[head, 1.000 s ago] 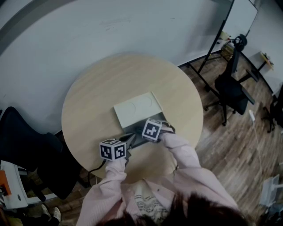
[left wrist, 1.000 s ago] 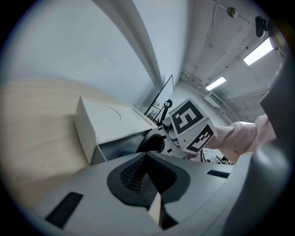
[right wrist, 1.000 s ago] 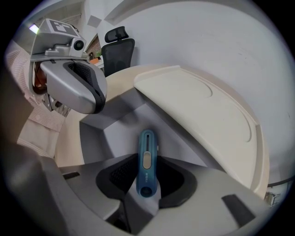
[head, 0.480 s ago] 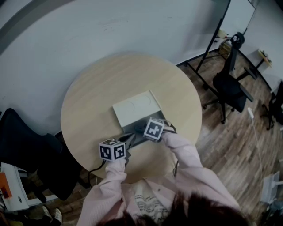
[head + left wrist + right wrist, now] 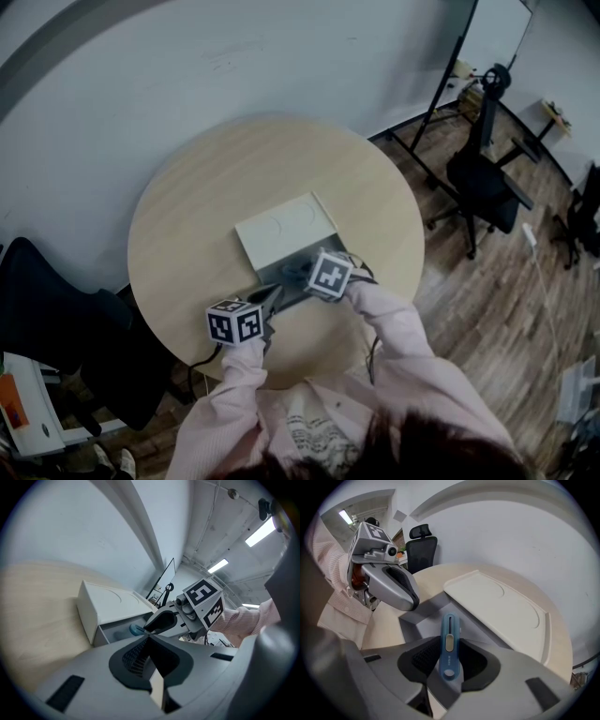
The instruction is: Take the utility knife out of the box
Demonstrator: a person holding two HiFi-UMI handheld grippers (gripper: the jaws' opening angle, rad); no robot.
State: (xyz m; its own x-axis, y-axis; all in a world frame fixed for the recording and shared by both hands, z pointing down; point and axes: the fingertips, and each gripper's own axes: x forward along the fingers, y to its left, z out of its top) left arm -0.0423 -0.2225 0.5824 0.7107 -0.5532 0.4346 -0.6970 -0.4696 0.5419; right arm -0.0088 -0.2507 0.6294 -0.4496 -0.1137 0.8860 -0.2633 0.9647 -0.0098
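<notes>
Right claw [image 5: 449, 666] risen, clamping utility knife [image 5: 448, 637] above box [image 5: 497, 604]; left claw [image 5: 149, 638] closed

Blue utility knife [image 5: 449, 660] with cream slider [image 5: 448, 644]; white box [image 5: 497, 604], its drawer [image 5: 425, 617] grey; pale wood-grain tabletop [image 5: 206, 187]; my sleeve [image 5: 243, 620] shows fine pink stripes.

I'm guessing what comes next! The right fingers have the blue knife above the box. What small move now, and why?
Probably lift the utility knife up and away from the box: the fingers of the right gripper pinch it, yet it hangs right over the open grey drawer.
</notes>
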